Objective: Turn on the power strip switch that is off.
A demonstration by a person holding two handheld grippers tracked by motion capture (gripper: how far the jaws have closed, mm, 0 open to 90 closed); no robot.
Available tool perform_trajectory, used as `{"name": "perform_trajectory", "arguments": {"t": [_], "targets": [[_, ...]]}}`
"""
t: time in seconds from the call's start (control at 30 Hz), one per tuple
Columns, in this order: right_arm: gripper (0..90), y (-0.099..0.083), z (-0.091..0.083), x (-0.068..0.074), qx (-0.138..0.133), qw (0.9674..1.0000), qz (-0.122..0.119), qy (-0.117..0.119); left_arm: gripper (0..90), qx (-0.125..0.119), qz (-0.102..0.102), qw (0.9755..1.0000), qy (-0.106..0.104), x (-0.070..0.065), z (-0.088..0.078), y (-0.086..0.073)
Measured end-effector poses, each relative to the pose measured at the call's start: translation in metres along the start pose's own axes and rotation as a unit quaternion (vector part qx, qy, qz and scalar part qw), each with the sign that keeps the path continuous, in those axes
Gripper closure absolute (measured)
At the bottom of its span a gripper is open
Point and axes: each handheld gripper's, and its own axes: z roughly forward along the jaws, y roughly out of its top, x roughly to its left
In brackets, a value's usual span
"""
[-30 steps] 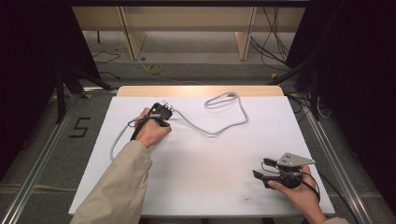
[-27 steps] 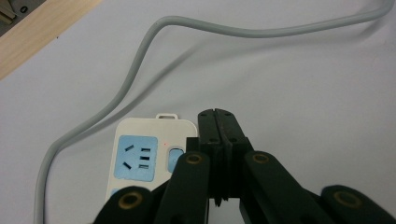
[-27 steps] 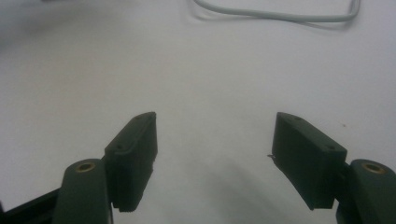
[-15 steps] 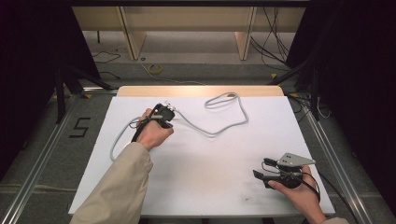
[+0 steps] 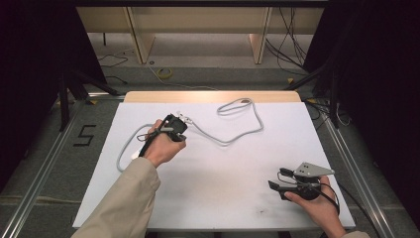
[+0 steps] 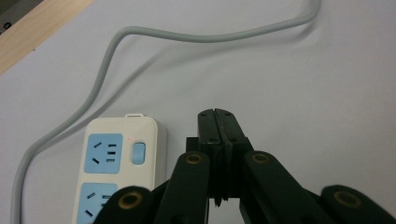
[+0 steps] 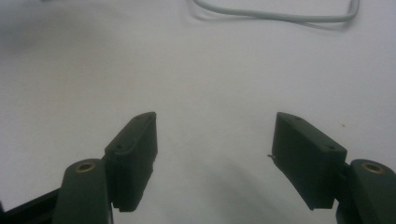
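Cable (image 5: 237,136) in grey is the longest thing on the white table (image 5: 208,198); it runs from the far middle, where it loops near the wooden edge strip (image 5: 213,96), sags toward the centre, climbs to the left hand (image 5: 163,148), then curls round that hand's left side; in the left gripper view the same cable (image 6: 140,39) curves across the top and down the left edge. Beside it lies a white power strip (image 6: 119,168) with blue sockets and a blue switch, flat on the table, just left of the left gripper (image 6: 217,116); its jaws are pressed together with nothing between them, the tips hovering beside the strip's switch end. At the table's near right corner the right hand (image 5: 317,206) holds the right gripper (image 7: 215,140); its jaws are spread wide over bare table, well apart from the cable (image 7: 280,16), which crosses the far top of that view.
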Motion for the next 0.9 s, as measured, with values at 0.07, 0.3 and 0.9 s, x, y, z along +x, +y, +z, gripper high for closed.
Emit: {"name": "perform_trajectory", "arguments": {"t": [0.07,0.3,0.9], "targets": [[31.9,0.000,0.000,0.000,0.000,1.0000,-0.001,0.000,89.6,0.000,-0.003,1.0000,-0.002,-0.002,0.000,-0.002],[31.9,0.000,0.000,0.000,-0.001,1.0000,0.000,-0.001,89.6,-0.005,0.004,1.0000,-0.004,-0.007,-0.003,-0.007],[31.9,0.000,0.000,0.000,-0.002,1.0000,0.001,-0.001,89.7,-0.003,0.014,0.9999,0.003,-0.010,-0.009,-0.015]]}}
